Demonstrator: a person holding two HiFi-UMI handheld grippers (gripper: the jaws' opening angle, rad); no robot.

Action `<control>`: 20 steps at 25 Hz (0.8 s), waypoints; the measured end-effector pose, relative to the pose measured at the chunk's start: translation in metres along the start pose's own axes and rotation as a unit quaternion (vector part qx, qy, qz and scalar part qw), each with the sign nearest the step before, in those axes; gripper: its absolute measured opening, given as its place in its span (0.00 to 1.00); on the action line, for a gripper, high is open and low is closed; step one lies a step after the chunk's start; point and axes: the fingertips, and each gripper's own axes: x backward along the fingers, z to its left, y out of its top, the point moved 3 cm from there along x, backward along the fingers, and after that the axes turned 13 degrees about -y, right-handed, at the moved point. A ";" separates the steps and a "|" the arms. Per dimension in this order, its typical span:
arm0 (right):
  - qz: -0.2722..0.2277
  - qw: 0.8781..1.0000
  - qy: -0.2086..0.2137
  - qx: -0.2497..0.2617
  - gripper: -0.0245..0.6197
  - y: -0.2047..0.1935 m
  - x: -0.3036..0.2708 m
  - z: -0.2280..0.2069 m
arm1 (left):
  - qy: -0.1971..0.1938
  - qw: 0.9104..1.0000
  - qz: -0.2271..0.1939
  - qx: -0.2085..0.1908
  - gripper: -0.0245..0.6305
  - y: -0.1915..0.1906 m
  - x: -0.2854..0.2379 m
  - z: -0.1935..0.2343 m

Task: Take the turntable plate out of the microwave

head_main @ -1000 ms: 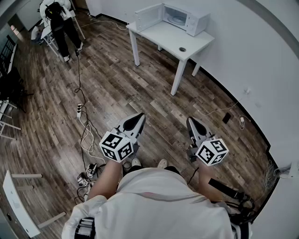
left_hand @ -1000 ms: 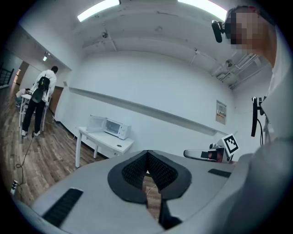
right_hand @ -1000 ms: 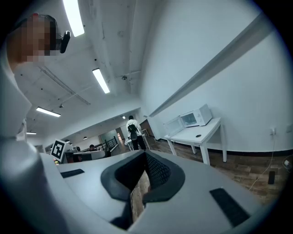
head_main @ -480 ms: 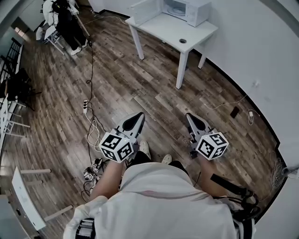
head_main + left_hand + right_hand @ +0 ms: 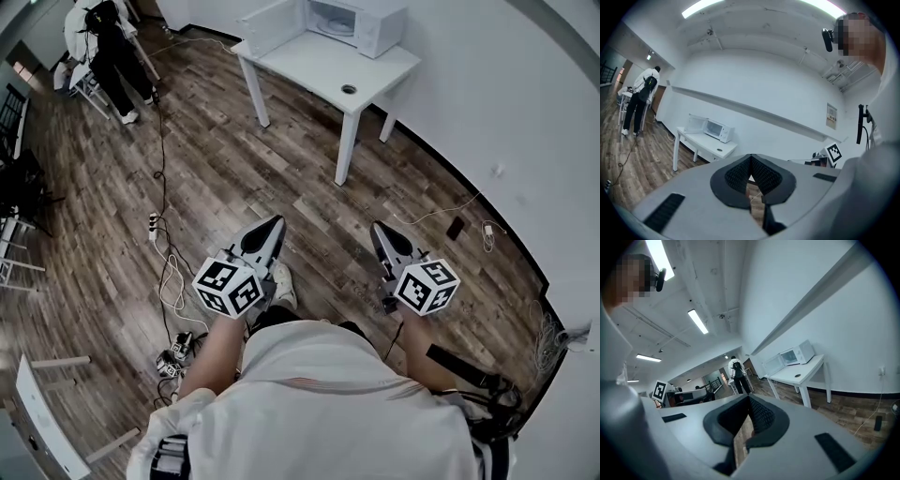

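The white microwave [image 5: 354, 22] stands at the back of a white table [image 5: 323, 64] far ahead, its door [image 5: 270, 26] swung open to the left. Its cavity is too small in these views to make out the turntable plate. Both grippers are held level in front of the person, well short of the table. My left gripper [image 5: 273, 223] is shut and empty, as is my right gripper [image 5: 377, 228]. In the left gripper view the microwave [image 5: 715, 128] lies far beyond the closed left gripper [image 5: 751, 157]. The right gripper view shows the microwave [image 5: 800, 353] past the shut right gripper [image 5: 749, 398].
A person [image 5: 108, 47] in black trousers stands by chairs at the far left. Cables [image 5: 169, 277] and a power strip [image 5: 150, 225] trail over the wood floor on the left. A small dark object [image 5: 455, 228] and a cord lie by the right wall.
The wearer has stepped forward, one shoe now showing ahead between the grippers. Both grippers have travelled along with the body and stay shut.
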 end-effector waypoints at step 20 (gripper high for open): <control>-0.013 0.999 -0.018 0.039 0.04 0.067 -0.183 0.047 | -0.006 1.000 -0.017 0.018 0.05 0.075 -0.019 0.187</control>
